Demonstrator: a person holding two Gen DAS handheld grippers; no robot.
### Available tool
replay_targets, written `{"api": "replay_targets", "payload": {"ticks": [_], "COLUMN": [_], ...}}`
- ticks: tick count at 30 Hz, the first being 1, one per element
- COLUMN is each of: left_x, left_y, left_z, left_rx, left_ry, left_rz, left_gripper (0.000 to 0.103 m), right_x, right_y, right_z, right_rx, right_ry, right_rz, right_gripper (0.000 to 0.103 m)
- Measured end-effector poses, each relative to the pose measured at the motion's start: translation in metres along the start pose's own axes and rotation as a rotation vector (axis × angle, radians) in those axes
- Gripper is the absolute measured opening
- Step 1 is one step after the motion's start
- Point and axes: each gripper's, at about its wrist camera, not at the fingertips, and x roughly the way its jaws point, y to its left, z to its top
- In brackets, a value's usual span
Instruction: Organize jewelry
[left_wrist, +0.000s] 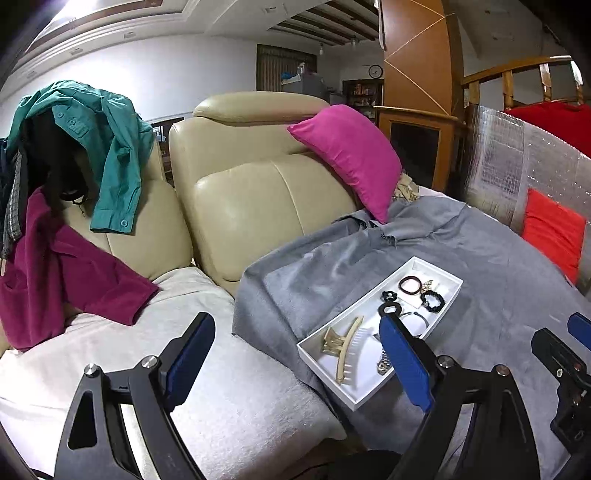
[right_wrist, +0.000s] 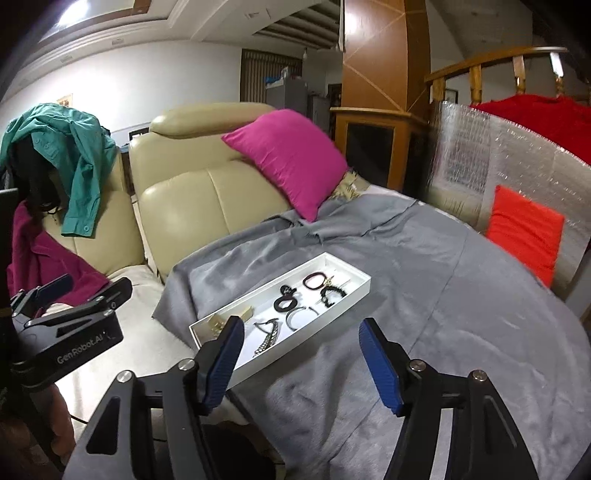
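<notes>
A long white tray (left_wrist: 321, 360) (right_wrist: 354, 291) lies on a grey cloth (left_wrist: 480, 251) (right_wrist: 443, 277). It holds a beige hair claw (left_wrist: 345, 347), a dark red ring band (left_wrist: 409, 285) (right_wrist: 314, 280), a black scrunchie (left_wrist: 433, 300) (right_wrist: 331, 293), a black figure-eight clip (right_wrist: 284, 301), a thin hoop (right_wrist: 301, 316) and a metal chain piece (right_wrist: 267, 338). My left gripper (left_wrist: 297, 325) is open and empty, above the tray's near end. My right gripper (right_wrist: 301, 332) is open and empty, just in front of the tray.
A beige leather sofa (left_wrist: 255, 192) stands behind, with a magenta pillow (left_wrist: 351, 155), a teal shirt (left_wrist: 110, 147) and a maroon garment (left_wrist: 55, 266). A silver foil panel (right_wrist: 480, 162) with a red cushion (right_wrist: 524, 229) bounds the right side. A white towel (left_wrist: 184, 369) covers the seat.
</notes>
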Motion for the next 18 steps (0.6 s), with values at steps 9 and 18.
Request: {"api": "replay_targets", "payload": {"ticks": [9,18], "left_x": [0.001,0.000], "left_y": [-0.015,-0.014], "left_z": [-0.008,-0.007], "left_rx": [0.076,0.078], "left_ry": [0.005,-0.014], "left_rz": [0.001,0.018], "left_gripper": [0.091,0.091], "right_x": [-0.003,-0.003], "right_y": [0.002,-0.003], "right_z": [-0.007,-0.011], "right_rx": [0.010,0.034], "right_ry": [0.008,0.003], "right_rz": [0.007,-0.017], "right_gripper": [0.072,0.072]}}
